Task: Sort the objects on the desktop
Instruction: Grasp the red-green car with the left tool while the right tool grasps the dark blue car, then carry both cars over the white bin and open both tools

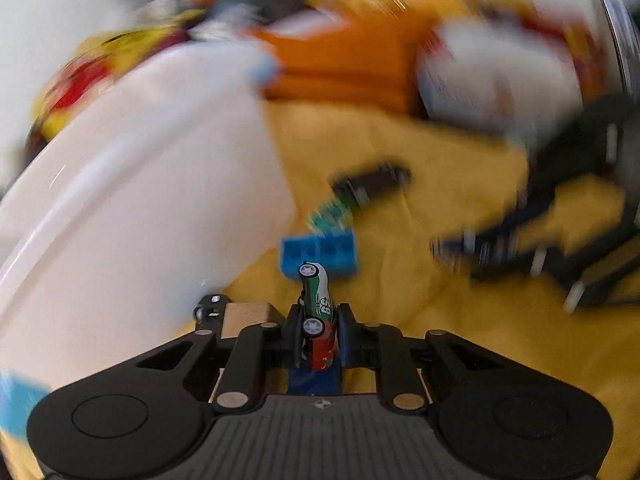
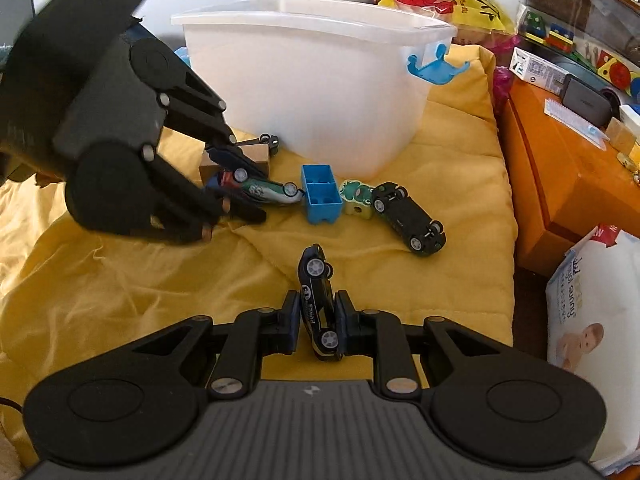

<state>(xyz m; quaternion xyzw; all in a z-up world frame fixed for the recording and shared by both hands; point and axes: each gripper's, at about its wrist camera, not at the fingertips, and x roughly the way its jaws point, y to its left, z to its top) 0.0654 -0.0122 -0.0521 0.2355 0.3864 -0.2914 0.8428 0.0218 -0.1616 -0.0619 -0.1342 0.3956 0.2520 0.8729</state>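
Note:
My left gripper [image 1: 318,326] is shut on a green, white and red toy car [image 1: 317,312]; the right wrist view shows that gripper [image 2: 240,184] holding the car [image 2: 268,191] low over the yellow cloth [image 2: 120,280]. My right gripper [image 2: 318,320] is shut on a dark blue toy car [image 2: 318,300], held nose up. A blue block [image 2: 320,194], a green frog piece [image 2: 356,196] and a black toy car [image 2: 408,218] lie in a row in front of the white plastic bin [image 2: 312,92]. The left wrist view is blurred.
A wooden block [image 2: 256,156] and a small dark car [image 2: 272,142] sit by the bin's left foot. An orange box [image 2: 568,172] with clutter stands at the right. A wipes pack [image 2: 596,320] lies at the lower right. Toy packages are behind the bin.

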